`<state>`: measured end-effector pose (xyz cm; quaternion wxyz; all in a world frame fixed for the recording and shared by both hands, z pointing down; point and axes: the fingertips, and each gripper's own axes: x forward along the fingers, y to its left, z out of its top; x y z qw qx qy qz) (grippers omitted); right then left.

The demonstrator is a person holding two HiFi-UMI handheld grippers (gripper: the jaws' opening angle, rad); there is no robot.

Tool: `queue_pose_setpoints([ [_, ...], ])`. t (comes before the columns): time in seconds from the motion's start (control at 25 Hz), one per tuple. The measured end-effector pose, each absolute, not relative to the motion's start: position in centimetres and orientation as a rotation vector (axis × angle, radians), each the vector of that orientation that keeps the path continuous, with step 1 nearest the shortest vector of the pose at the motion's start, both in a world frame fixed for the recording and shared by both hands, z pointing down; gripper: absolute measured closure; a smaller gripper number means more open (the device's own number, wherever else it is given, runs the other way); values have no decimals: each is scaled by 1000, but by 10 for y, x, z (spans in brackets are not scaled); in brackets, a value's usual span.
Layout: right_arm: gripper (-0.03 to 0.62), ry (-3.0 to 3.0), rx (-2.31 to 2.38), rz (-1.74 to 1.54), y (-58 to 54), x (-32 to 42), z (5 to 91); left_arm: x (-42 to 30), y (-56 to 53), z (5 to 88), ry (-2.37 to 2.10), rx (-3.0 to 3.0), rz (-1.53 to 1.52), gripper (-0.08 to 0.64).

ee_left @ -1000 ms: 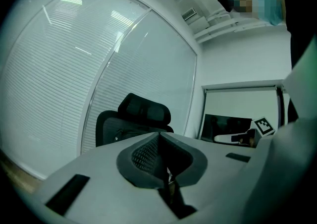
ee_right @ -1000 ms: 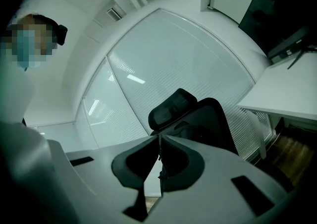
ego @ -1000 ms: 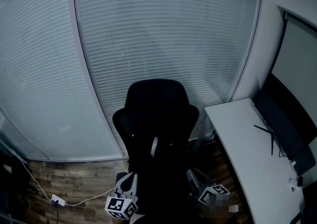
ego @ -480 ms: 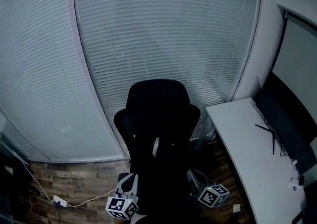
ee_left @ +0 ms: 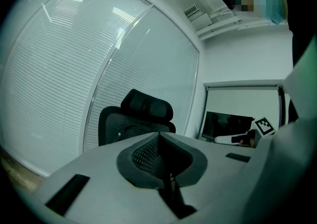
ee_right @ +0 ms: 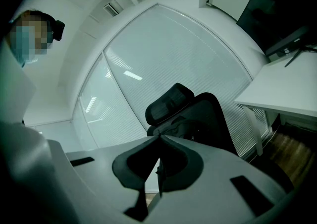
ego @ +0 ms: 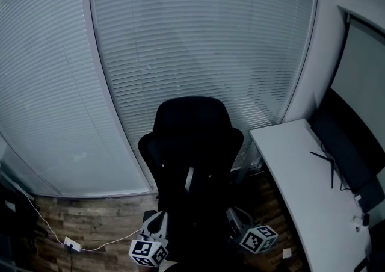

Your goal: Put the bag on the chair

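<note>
pointing the left tool (ee_left: 158,135) level at the black high-backed office chair (ego: 192,138), jaws pressed together on nothing. doing the same with the right tool (ee_right: 159,137), tips meeting, empty too. spotting a dark lumpy bag (ego: 195,195), probably, sitting on the seat against the backrest, pretty murky though. facing pale slatted window blinds (ego: 198,36), white curved counter (ego: 301,192) just right of the chair.

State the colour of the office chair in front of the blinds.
The office chair is black; the head view shows it best.
</note>
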<state>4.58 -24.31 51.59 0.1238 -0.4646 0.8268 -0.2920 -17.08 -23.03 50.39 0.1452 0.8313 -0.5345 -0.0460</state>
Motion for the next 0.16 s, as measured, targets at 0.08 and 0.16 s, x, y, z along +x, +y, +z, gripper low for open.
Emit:
queue_pose_setpoints([
  [0.08, 548, 2414, -1346, -845, -244, 44, 516, -173, -231, 506, -1544, 2386, -129, 541],
  [0.16, 548, 2419, -1337, -840, -245, 43, 515, -175, -232, 508, -1547, 2377, -127, 541],
])
